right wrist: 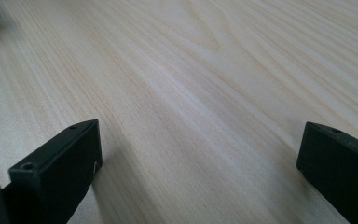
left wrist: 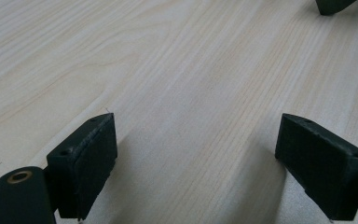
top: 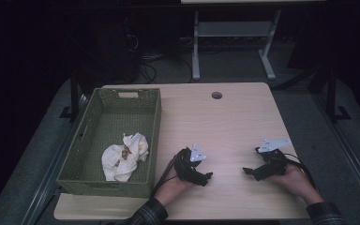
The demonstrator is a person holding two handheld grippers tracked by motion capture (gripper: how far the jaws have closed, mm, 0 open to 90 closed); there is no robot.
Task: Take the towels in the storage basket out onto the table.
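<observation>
Left gripper (top: 209, 178) resting on bare tabletop (top: 234, 122), fingers (left wrist: 81, 161) wide, empty | right gripper (top: 246, 170) likewise, fingers (right wrist: 58, 170) wide, nothing held | crumpled white cloth (top: 123, 157) already lying inside green woven basket (top: 154, 126) | stowing likely finished, nothing left out.

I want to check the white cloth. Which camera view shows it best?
The high view: the crumpled white cloth lies inside the green basket. Both gripper views look at bare wooden table instead.
</observation>
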